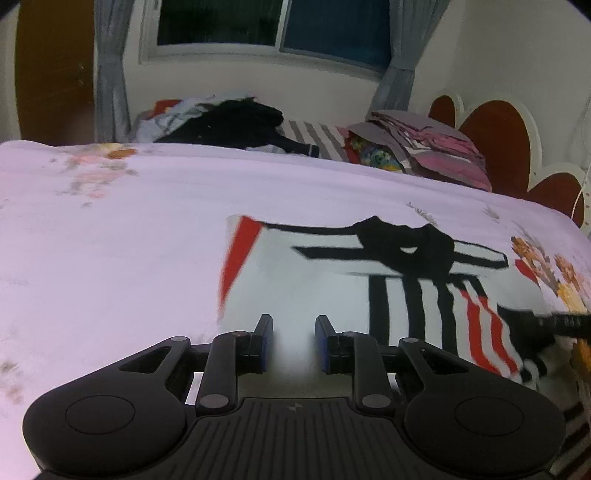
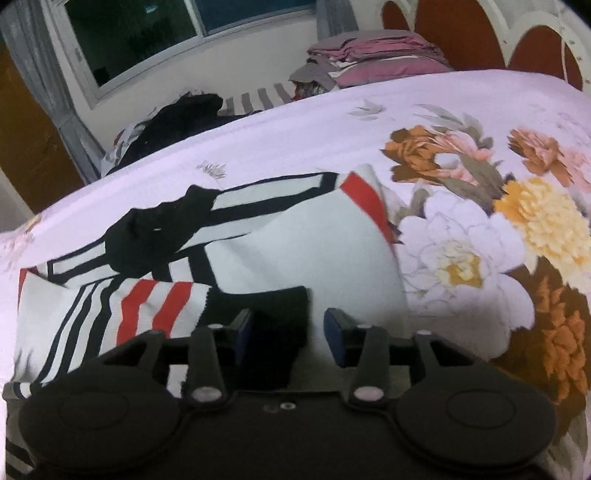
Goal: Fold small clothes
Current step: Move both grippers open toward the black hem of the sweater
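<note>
A small white shirt [image 1: 314, 280] with black and red stripes and a black collar [image 1: 410, 243] lies on the bed. My left gripper [image 1: 293, 332] is open and empty, low over the shirt's plain white body. The shirt also shows in the right wrist view [image 2: 306, 243], with one striped sleeve [image 2: 147, 306] folded across it. My right gripper [image 2: 288, 328] is open, its jaws either side of the sleeve's black cuff [image 2: 273, 325], not closed on it. The right gripper's tip [image 1: 561, 323] shows at the left view's right edge.
The bed has a pale lilac sheet [image 1: 129, 236] with large printed flowers [image 2: 480, 221]. At the far side lie a heap of dark clothes [image 1: 229, 122] and a stack of folded pink and grey clothes [image 2: 376, 55]. A red scalloped headboard [image 1: 491, 144] and a window [image 1: 273, 26] stand behind.
</note>
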The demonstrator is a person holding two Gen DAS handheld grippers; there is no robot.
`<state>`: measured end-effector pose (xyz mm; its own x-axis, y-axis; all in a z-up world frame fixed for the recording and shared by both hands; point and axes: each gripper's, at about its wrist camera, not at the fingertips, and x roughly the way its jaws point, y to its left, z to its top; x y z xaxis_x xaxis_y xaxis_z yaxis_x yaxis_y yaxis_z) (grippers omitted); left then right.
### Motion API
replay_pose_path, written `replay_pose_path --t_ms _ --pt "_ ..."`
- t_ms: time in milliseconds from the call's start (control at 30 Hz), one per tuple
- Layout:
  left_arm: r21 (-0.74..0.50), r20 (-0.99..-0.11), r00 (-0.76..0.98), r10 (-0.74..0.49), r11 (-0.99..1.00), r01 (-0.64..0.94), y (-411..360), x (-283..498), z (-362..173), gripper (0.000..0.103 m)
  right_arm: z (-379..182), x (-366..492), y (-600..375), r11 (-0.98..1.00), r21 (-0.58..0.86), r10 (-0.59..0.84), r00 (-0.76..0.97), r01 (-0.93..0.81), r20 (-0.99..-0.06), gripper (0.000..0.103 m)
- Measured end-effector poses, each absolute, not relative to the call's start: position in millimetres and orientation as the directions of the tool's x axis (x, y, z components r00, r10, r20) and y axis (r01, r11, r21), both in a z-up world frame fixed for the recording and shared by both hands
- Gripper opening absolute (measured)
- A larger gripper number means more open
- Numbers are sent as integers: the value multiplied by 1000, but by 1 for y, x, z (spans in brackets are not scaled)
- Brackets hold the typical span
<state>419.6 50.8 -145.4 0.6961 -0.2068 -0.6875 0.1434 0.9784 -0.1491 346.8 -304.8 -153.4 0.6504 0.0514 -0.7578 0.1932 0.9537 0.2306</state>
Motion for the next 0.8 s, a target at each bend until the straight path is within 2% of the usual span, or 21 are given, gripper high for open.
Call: replay_pose_path --t_ms 67,167,367,433,467,567,633,800 --pt "-160 -699 685 -207 978 133 45 439 -154 24 -153 348 -300 961 203 34 649 187 -760 25" --pt "-166 -723 663 -196 980 108 42 466 -170 24 -149 348 -298 968 189 34 659 165 -751 13" --pt "-168 -718 687 -114 986 -12 61 501 -186 23 -135 346 -289 990 90 -13 716 106 -697 10" --pt "-178 -717 688 -106 983 -34 65 509 -191 23 -146 354 -285 994 4 -76 694 112 -716 3" --pt "-180 -717 690 -105 983 -38 66 512 -194 23 -156 359 -287 993 -11 -84 663 114 -744 2" --pt "-179 -715 693 -92 982 -54 65 516 -194 23 -156 363 -289 994 -3 -75 658 110 -749 4" --pt "-174 -707 702 -86 983 -56 62 514 -189 23 -144 358 -291 992 10 -83 692 129 -717 17" --pt "-174 -691 707 -151 984 39 50 488 -172 24 -119 347 -285 993 81 -14 747 90 -664 19"
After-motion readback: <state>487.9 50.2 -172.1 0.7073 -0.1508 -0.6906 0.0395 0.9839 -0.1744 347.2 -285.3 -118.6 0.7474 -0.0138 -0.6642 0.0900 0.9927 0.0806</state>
